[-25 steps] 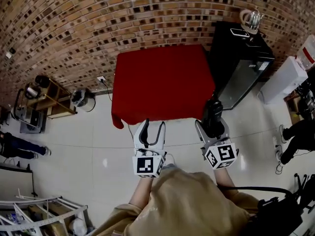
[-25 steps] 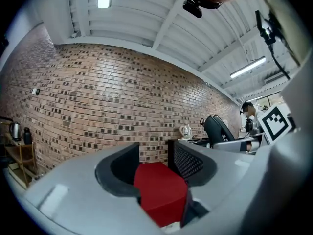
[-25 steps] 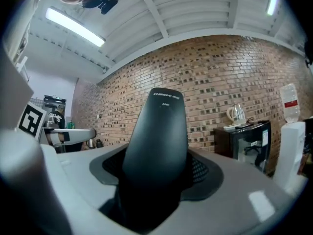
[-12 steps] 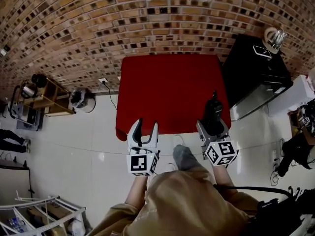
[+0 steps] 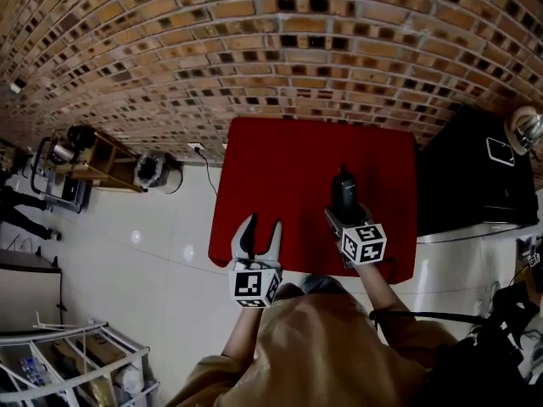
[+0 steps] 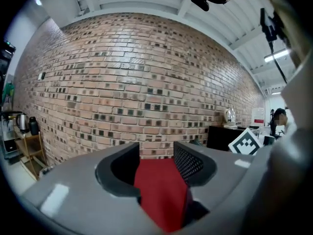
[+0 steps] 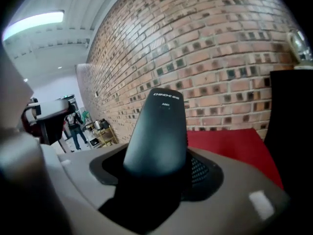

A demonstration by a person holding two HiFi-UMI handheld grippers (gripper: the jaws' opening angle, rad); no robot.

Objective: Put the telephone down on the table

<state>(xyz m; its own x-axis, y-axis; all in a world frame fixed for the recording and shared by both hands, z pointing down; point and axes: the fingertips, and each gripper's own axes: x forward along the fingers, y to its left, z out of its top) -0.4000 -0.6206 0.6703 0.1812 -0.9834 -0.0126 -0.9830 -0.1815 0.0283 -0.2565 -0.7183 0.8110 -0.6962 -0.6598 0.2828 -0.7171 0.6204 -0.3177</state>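
Left gripper [image 5: 257,227]: jaws apart, empty, at the red-clothed square table's [image 5: 280,159] 7 o'clock edge.
Right gripper [image 5: 346,214]: clamped low on the black plastic cordless telephone [image 7: 159,131], which points toward 12 o'clock above the table.
Handling: probably light, rigid, smooth; hold low.

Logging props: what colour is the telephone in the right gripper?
Black plastic telephone handset; clearest in right gripper view.

- A table [image 5: 288,168] draped in red cloth stood against the brick wall [image 5: 280,49].
- It rested on a pale tiled floor [image 5: 170,253].
- Just beside it stood a black cabinet [image 5: 467,193], with a kettle [image 5: 528,128] on top.
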